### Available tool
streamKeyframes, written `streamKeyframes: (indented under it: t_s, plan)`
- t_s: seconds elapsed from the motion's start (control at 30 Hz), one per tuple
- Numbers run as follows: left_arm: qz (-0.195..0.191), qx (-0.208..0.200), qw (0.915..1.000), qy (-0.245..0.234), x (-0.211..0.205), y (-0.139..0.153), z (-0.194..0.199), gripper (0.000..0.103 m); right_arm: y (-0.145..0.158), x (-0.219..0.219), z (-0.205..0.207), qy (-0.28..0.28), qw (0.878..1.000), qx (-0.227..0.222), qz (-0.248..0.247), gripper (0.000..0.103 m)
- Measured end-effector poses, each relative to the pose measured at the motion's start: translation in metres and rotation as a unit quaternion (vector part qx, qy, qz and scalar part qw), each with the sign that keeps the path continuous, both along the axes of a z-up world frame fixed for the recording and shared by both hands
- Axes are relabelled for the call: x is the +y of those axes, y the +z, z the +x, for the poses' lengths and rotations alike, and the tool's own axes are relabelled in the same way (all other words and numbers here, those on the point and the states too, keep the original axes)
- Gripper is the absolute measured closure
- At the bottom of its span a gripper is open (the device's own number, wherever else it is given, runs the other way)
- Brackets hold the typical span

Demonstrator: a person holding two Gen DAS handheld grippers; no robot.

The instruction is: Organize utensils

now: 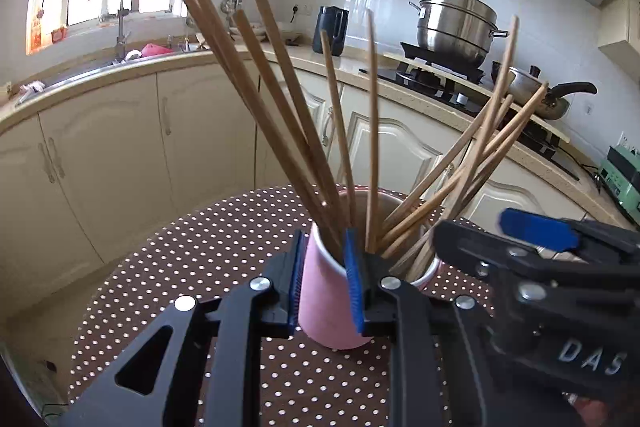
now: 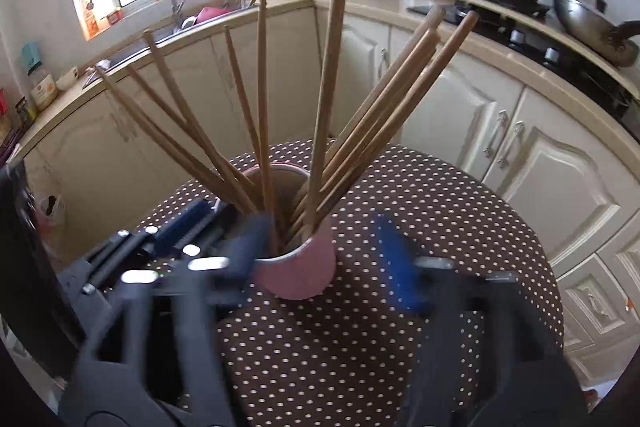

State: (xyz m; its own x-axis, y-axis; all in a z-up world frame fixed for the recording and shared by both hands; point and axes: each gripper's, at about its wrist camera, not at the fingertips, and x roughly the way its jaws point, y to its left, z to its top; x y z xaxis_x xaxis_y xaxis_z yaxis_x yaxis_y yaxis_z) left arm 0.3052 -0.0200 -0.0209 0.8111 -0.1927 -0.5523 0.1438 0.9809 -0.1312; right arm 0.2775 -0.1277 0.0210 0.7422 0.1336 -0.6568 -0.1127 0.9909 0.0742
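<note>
Left gripper [image 1: 325, 277] was clamped on the wall of the pink ceramic cup [image 1: 326, 307]: one blue-padded finger sat outside the cup wall, the other inside the rim, wall pinched between them. The cup stood upright on the round table with brown white-dotted cloth [image 1: 192, 267], near its middle. Bundle of long wooden chopsticks [image 1: 280, 115] stood in the cup, fanned out left, centre and right, tips above the rim. Right gripper [image 2: 324, 259] was spread wide with nothing between its fingers; left finger blurred, right blue pad clear of the cup. It hung just in front of the cup [image 2: 304, 267], level with the rim, and showed at lower right in the left wrist view. Background: cream cabinets [image 1: 120, 147], steel steamer pot [image 1: 456, 23] on the black stove [image 1: 440, 75], sink tap [image 1: 116, 15] under the window.
</note>
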Motion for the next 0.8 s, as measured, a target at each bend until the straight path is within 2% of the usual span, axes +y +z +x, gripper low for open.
streamKeyframes:
  t_s: [0.23,0.37,0.5,0.8]
  plan:
    - [0.019,-0.017,0.9996,0.011,0.003,0.009,-0.019,0.082,0.000,-0.015,-0.028,-0.007,1.000,-0.012,0.021,0.037]
    - [0.030,-0.030,0.9988,0.024,0.005,0.014,-0.033,0.075,0.002,-0.024,-0.041,-0.001,0.999,-0.017,0.035,0.036]
    - [0.035,-0.037,0.9984,0.026,0.009,0.020,-0.053,0.074,0.002,-0.033,-0.056,-0.001,0.999,-0.025,0.041,0.034]
    - [0.057,-0.074,0.9954,0.020,0.006,0.030,-0.112,0.062,-0.003,-0.048,-0.108,-0.009,0.997,-0.065,0.040,0.022]
